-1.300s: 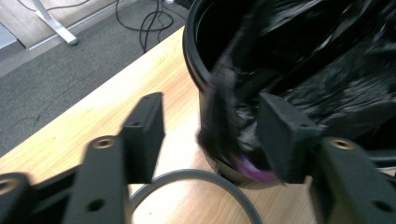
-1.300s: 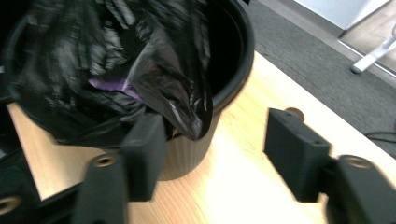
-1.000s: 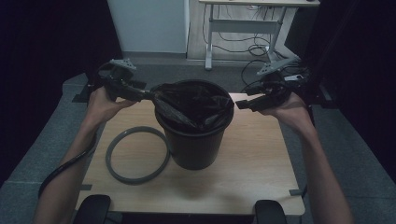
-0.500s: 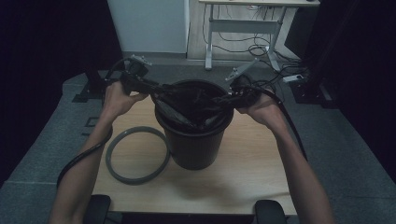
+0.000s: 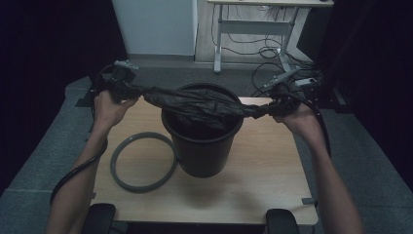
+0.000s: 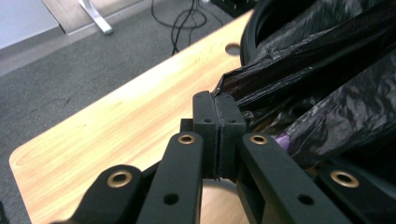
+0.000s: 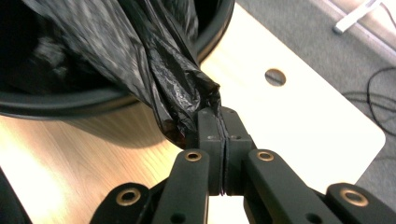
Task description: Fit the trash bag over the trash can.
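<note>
A black bag [image 5: 202,105] is stretched across the mouth of a black bin [image 5: 202,146] that stands near the middle of the wooden counter [image 5: 263,180]. The left gripper [image 5: 130,88] holds the bag's left end beyond the bin's rim, and the right gripper [image 5: 276,106] holds its right end on the opposite side, so the plastic runs as a taut, twisted band between them, just above the rim, with its middle sagging into the bin.

In the left gripper view, the fingers [image 6: 205,122] have just closed and now pinch a gathered edge of the bag [image 6: 327,93] between the pads; the bin's rim [image 6: 254,32] curves just behind. In the right gripper view, the fingers [image 7: 209,135] have likewise just closed and clamp a bunched corner of the bag [image 7: 177,88], which rises from the pads toward the bin [image 7: 93,105].

A grey ring [image 5: 142,162] lies flat on the counter to the left of the bin, just beside its base. Both of the person's forearms reach in from the near edge, one on each side of the bin.
</note>
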`<state>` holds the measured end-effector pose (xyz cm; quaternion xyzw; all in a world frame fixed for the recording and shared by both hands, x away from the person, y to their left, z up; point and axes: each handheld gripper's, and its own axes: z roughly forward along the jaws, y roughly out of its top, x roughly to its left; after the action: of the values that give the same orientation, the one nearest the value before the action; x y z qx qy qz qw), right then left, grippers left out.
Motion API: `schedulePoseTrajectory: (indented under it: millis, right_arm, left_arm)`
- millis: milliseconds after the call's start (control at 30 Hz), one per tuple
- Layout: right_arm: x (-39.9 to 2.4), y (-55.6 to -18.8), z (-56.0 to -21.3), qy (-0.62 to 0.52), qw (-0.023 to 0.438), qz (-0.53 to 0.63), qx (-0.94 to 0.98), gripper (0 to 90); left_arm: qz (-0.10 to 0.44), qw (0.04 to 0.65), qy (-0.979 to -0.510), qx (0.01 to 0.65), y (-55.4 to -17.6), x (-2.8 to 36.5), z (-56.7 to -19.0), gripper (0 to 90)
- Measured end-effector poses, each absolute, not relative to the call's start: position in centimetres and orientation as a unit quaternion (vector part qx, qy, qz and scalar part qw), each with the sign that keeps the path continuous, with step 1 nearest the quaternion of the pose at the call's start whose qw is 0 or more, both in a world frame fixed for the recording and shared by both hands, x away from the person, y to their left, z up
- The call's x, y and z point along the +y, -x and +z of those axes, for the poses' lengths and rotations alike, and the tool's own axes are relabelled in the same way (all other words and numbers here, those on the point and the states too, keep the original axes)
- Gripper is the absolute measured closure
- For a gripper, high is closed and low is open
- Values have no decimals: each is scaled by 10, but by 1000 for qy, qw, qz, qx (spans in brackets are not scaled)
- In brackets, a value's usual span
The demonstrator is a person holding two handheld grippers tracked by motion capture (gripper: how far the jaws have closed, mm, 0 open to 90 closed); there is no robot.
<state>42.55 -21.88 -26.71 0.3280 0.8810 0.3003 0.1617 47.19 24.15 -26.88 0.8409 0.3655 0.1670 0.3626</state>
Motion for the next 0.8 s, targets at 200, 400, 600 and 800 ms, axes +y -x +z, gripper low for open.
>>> schedulePoseTrajectory:
  millis: [200, 400, 600, 800]
  right_arm:
    - [-214, -433, -270, -335, 180, 304, 874, 582]
    - [-213, -434, -250, -324, 174, 342, 865, 419]
    - [-197, -447, -235, -321, 179, 354, 860, 363]
    - [-180, -461, -233, -322, 190, 348, 859, 300]
  left_arm:
    - [163, 358, -848, 354, -474, 240, -274, 717]
    - [145, 382, -845, 344, -478, 241, -268, 469]
    - [143, 376, -854, 329, -484, 230, -261, 387]
    - [130, 369, -866, 312, -488, 219, -263, 337]
